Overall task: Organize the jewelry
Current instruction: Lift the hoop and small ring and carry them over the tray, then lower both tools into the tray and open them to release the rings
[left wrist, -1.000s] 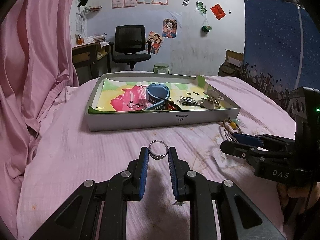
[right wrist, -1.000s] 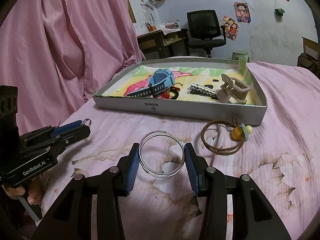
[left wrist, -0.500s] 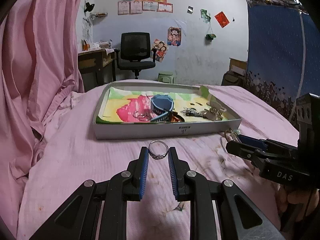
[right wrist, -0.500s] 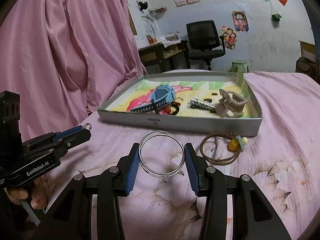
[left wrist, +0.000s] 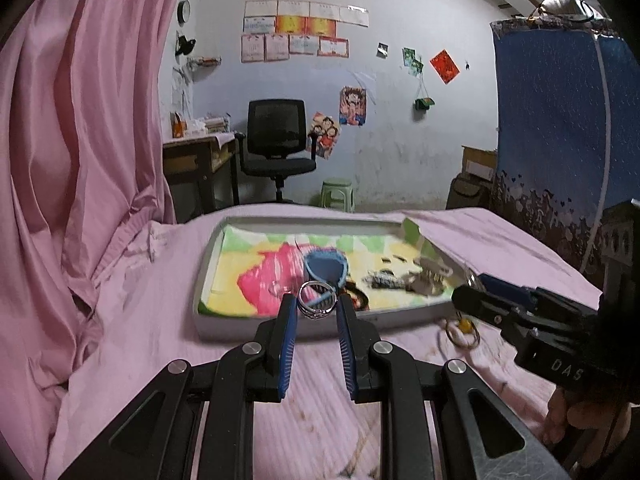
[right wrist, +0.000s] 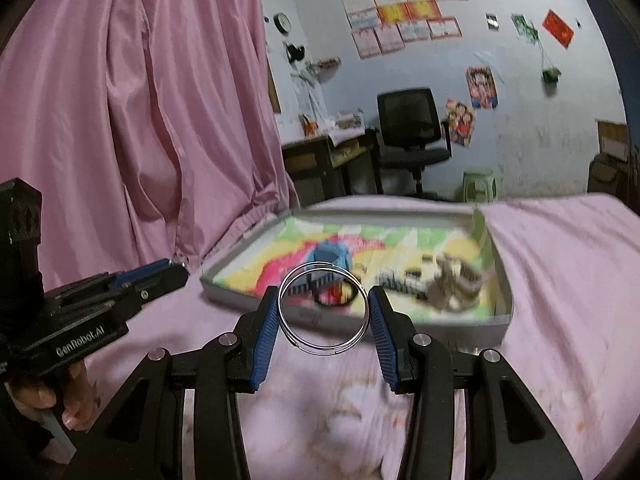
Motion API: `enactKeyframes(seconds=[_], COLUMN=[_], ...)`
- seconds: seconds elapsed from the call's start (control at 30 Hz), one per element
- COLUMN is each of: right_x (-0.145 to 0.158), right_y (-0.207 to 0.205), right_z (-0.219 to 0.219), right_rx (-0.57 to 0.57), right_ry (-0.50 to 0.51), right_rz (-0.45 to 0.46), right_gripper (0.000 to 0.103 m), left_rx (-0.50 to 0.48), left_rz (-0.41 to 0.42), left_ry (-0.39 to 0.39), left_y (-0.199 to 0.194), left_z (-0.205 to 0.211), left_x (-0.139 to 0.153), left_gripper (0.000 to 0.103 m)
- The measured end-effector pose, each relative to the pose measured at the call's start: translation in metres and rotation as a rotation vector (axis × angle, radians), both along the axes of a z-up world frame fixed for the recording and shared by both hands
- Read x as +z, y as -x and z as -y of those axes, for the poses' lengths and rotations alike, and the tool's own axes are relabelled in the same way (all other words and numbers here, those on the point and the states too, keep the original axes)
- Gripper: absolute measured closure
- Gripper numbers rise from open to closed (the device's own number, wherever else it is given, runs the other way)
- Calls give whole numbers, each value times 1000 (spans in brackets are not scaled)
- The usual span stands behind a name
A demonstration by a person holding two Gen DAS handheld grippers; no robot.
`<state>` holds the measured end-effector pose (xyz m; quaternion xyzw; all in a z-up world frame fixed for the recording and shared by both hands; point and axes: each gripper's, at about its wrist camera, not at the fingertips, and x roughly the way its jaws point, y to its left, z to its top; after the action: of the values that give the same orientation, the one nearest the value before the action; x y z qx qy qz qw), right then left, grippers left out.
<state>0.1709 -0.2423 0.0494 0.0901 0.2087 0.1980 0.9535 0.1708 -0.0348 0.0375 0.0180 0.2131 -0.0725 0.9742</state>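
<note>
My left gripper (left wrist: 317, 307) is shut on a small silver ring (left wrist: 317, 303), held in the air just short of the tray's near wall. My right gripper (right wrist: 323, 312) is shut on thin silver bangles (right wrist: 323, 312), also lifted above the bed. Ahead lies a shallow white tray (left wrist: 320, 326) (right wrist: 360, 322) with a colourful liner. A blue watch (left wrist: 326, 268) (right wrist: 330, 254), a beige hair claw (right wrist: 456, 280) and a dark hair clip (right wrist: 400, 282) rest inside it. A brown cord with a yellow bead (left wrist: 462, 330) lies on the sheet beside the tray.
A pink bedsheet (left wrist: 132, 320) covers the bed, with a pink curtain (right wrist: 140, 120) hanging at the left. Beyond the bed stand a black office chair (left wrist: 276, 140), a desk (left wrist: 192, 160) and a green stool (left wrist: 338, 192). A blue wardrobe cover (left wrist: 560, 120) rises at the right.
Both grippers have risen and tilted up, carrying the ring and the bangles off the sheet and closer to the tray. The views are now blurred by motion.
</note>
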Motion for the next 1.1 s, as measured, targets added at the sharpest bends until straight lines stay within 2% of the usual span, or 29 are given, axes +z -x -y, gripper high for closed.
enactKeyframes(seconds=[0.3,0.73,0.93,1.1], right_x=[29,26,20,8], right_y=[-38,-105,-125,-140], right_z=[0,18,25,24], right_rx=[-11,-82,-93,-85], right_ry=[18,-5,-36,-44], right_rz=[103,116,80,26], right_gripper=[63,63,63,63], left_rx=[68,95,102,117], left_rz=[70,117,87,25], left_ry=[9,-32,-36,-41], left_y=[-39,-113,-140,-160], left_z=[2,19,26,30], left_x=[15,18,11,1], left_gripper=[84,84,84,84])
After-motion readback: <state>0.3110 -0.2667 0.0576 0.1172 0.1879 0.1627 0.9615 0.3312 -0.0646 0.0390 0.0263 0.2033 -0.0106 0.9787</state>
